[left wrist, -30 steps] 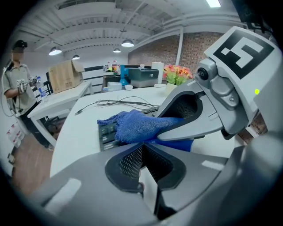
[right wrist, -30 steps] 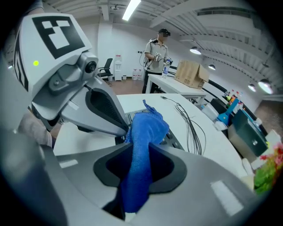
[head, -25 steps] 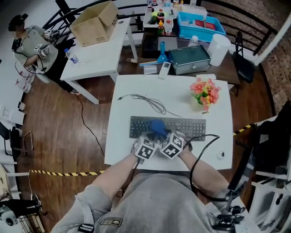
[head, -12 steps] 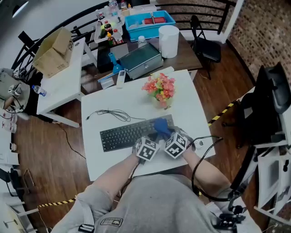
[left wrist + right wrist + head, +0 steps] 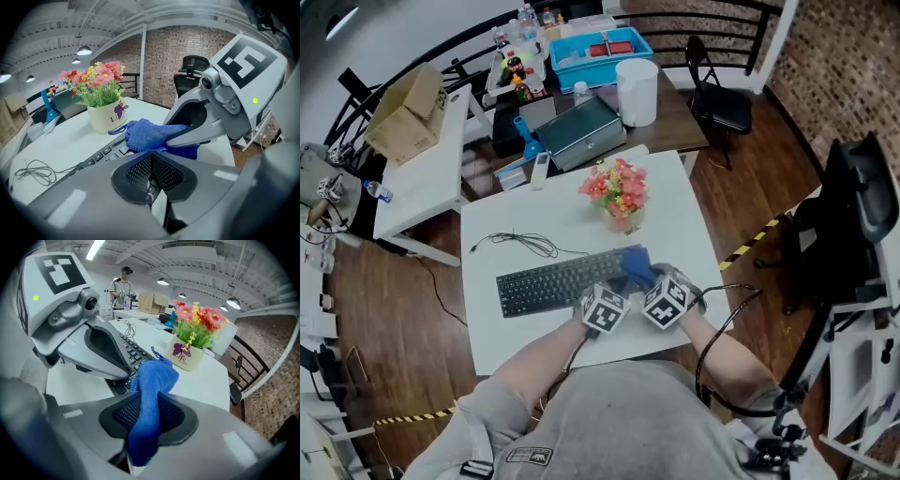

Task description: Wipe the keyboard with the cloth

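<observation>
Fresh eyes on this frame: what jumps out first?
The blue cloth, clamped in the right gripper and bunched on the right end of the black keyboard, as the head view shows it. Next comes the pot of pink and red flowers, just behind the keyboard on the white table. The left gripper is crowded right beside the right one.
</observation>
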A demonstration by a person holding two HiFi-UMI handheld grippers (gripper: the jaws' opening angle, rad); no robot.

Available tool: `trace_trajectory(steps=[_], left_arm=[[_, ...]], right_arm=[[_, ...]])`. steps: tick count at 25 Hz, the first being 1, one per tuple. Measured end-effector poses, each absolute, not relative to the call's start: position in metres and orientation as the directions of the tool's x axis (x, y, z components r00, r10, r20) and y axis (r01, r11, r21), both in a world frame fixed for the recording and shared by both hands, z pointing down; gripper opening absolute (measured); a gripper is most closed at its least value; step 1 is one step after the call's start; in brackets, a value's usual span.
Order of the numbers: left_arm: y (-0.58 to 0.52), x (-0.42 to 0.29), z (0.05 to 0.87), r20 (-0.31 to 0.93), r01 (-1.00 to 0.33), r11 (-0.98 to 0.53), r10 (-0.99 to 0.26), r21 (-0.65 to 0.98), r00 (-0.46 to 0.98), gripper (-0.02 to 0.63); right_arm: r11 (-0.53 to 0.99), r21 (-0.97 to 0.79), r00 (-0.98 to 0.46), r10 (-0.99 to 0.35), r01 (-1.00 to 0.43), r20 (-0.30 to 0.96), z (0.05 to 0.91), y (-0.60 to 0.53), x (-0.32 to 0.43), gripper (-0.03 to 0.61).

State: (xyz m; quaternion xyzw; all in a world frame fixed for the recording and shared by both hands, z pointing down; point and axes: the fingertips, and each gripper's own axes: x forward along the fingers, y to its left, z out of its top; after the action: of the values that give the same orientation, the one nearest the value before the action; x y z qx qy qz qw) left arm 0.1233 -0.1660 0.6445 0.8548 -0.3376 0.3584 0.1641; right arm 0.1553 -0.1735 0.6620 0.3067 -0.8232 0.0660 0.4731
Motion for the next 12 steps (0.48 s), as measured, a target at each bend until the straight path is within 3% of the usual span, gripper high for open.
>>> trace_trajectory(steps=[12], left_arm=[[-0.217,0.086,0.63,0.709,-0.82,-0.572,-0.574,0.01,0.409,-0.006]], right_arm=[[0.866,0.195,-0.441,-0.414,-0.461,0.797,0.648,-0.243,0.115,0.107]])
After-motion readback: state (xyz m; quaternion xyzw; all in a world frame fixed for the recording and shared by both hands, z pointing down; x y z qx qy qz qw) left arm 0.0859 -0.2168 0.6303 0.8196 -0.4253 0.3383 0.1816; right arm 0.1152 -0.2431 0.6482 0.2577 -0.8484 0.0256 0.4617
